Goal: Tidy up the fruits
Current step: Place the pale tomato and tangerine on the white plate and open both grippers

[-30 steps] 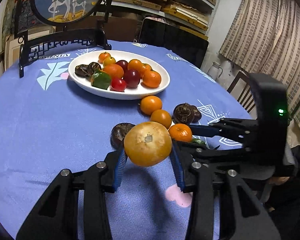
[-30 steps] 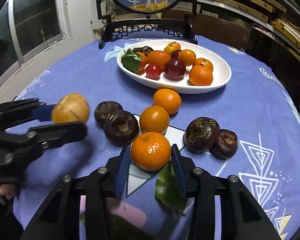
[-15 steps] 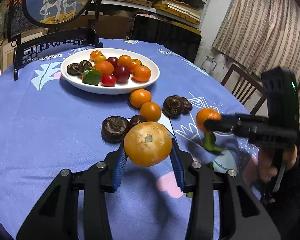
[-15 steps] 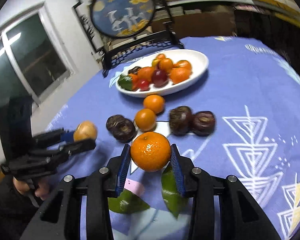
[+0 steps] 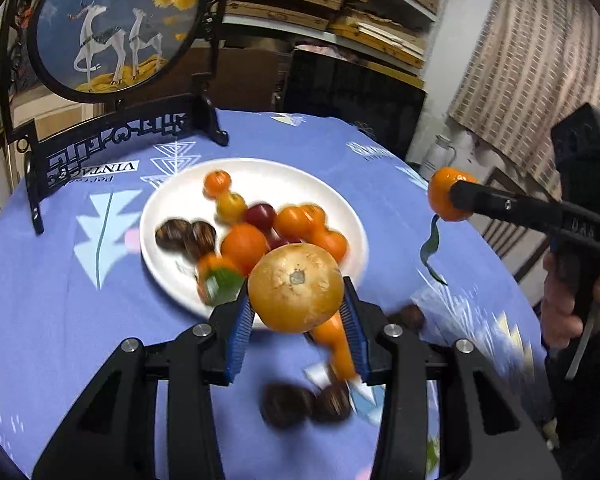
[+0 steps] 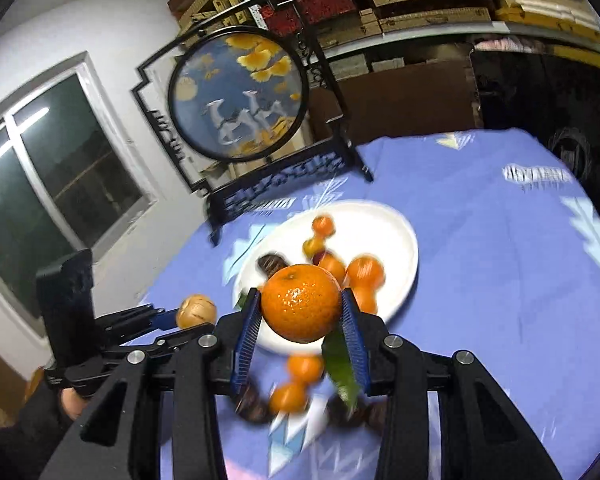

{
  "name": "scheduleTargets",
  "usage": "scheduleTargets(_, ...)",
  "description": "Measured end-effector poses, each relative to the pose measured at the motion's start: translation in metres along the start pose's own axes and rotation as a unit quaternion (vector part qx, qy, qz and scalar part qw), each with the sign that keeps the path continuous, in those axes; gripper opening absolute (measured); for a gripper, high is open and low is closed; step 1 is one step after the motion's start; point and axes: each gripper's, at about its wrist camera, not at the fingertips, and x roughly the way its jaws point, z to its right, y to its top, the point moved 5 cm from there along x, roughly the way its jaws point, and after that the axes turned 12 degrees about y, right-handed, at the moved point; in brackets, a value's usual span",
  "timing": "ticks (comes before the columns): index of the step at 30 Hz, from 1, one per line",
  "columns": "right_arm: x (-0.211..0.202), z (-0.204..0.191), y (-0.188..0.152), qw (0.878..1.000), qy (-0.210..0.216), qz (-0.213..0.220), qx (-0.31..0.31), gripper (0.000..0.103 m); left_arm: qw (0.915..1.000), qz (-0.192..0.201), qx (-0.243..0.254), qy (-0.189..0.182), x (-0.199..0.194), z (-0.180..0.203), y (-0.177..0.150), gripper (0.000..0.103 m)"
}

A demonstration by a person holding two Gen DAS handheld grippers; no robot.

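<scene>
My left gripper (image 5: 296, 312) is shut on a tan-yellow round fruit (image 5: 295, 287) and holds it in the air over the near rim of the white oval plate (image 5: 168, 264), which holds several fruits. My right gripper (image 6: 302, 320) is shut on an orange mandarin (image 6: 301, 302) with a green leaf (image 6: 340, 364), also above the plate (image 6: 400, 240). The mandarin (image 5: 446, 196) shows at the right in the left wrist view. The tan fruit (image 6: 195, 311) shows at the left in the right wrist view.
Two loose oranges (image 6: 296, 384) and dark brown fruits (image 5: 288, 404) lie blurred on the blue tablecloth (image 5: 60, 320) in front of the plate. A black-framed round deer screen (image 5: 112, 24) stands behind the plate. A chair and curtain are at the right.
Both grippers have risen and moved forward towards the plate, each still holding its fruit. The loose fruits now lie below and behind the fingers.
</scene>
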Motion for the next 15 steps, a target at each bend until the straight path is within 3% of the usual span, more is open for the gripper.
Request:
scheduleTargets(9, 0.098, 0.047, 0.044, 0.999, -0.048, -0.009, 0.023, 0.041, 0.9986, -0.039, -0.003, 0.037, 0.084, -0.02, 0.037, 0.042)
scheduleTargets(11, 0.108, 0.052, 0.043, 0.998, -0.063, -0.008, 0.017, 0.046, 0.9986, -0.034, -0.003, 0.041, 0.088, -0.019, 0.038, 0.056)
scheduleTargets(13, 0.105, 0.049, 0.043, 0.998, -0.06, 0.005, 0.007, 0.063, 0.9987, -0.02, -0.009, 0.045, 0.081, -0.019, 0.039, 0.066)
scheduleTargets(15, 0.097, 0.044, 0.041, 0.998, -0.059, 0.016, -0.003, 0.064, 0.9989, -0.008, -0.005, 0.046, 0.069, -0.017, 0.036, 0.068)
